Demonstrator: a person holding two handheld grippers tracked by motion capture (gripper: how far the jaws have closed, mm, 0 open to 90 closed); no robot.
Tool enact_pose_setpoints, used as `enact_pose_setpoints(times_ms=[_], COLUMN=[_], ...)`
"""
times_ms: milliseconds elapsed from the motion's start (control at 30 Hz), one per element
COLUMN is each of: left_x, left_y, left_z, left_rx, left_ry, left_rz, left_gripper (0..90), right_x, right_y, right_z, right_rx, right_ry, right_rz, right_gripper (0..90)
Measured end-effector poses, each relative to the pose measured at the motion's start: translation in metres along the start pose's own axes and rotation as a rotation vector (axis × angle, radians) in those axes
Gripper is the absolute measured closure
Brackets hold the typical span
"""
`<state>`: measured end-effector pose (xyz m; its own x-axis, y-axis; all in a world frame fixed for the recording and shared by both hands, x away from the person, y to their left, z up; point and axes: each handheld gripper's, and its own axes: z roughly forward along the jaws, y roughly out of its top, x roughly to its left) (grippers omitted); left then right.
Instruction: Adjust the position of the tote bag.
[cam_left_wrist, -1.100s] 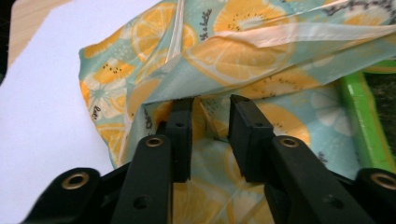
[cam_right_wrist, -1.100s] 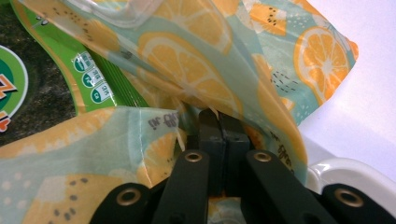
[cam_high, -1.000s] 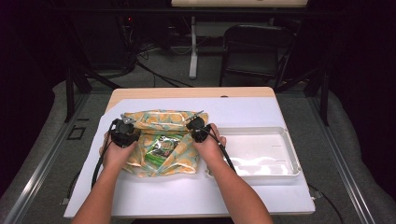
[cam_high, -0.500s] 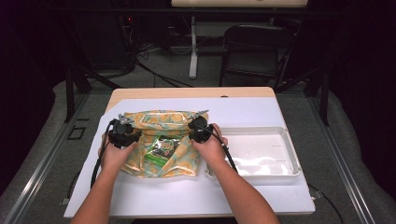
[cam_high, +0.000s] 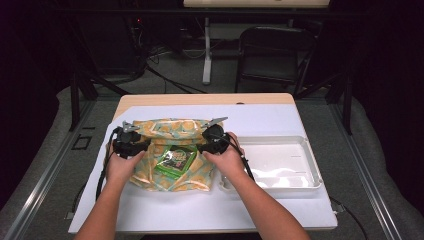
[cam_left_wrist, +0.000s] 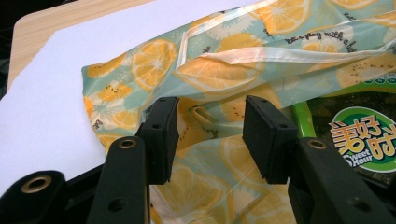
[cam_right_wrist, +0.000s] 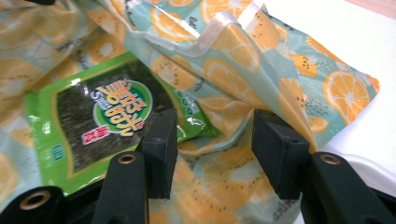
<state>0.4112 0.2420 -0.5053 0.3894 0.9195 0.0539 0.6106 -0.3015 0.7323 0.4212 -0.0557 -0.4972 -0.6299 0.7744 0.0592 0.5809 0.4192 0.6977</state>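
Two grippers over the bag, one at each side of it, and both sets of jaws stand wide! The left gripper (cam_high: 134, 146) sits at the left edge of the orange-print bag (cam_high: 170, 131), and in the left gripper view its jaws have just been opening, the black pads (cam_left_wrist: 159, 135) apart with loose folds of fabric lying below and between them, nothing pinched. Over to the right gripper (cam_high: 212, 140), at the bag's right side: its jaws have just been opening too, and in the right gripper view the pads (cam_right_wrist: 276, 151) stand well apart above the cloth, pressing on nothing. Right in the middle lies the green snack packet (cam_high: 175, 161), flat on the bag's fabric, its round logo facing up; the right gripper view has it just beside that gripper's left-hand pad, part of its top edge tucked under a fold of the bag. The bag itself lies crumpled on the white sheet (cam_high: 200, 210) that covers the wooden table (cam_high: 210, 99), its pale hemmed strap (cam_left_wrist: 289, 55) stretched across in the left gripper view. Just beside the bag's right edge sits the white tray (cam_high: 310, 165), near the person's right hand (cam_high: 227, 161).
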Motion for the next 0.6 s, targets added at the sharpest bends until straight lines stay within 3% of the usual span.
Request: enact_pose_setpoints(times_ms=[267,600], left_x=[0.001,-0.003], left_y=[-0.001,-0.001], left_z=[-0.001,0.000], left_rx=[-0.001,0.001], left_ry=[-0.004,-0.004], left_rz=[-0.003,0.012], left_gripper=[53.4,53.5], right_x=[0.000,0.006], right_y=[-0.008,-0.015], right_z=[-0.020,-0.041], right_rx=[-0.042,-0.117], right_ry=[0.059,0.076], right_rz=[0.015,0.013], right_gripper=[49.3,49.5])
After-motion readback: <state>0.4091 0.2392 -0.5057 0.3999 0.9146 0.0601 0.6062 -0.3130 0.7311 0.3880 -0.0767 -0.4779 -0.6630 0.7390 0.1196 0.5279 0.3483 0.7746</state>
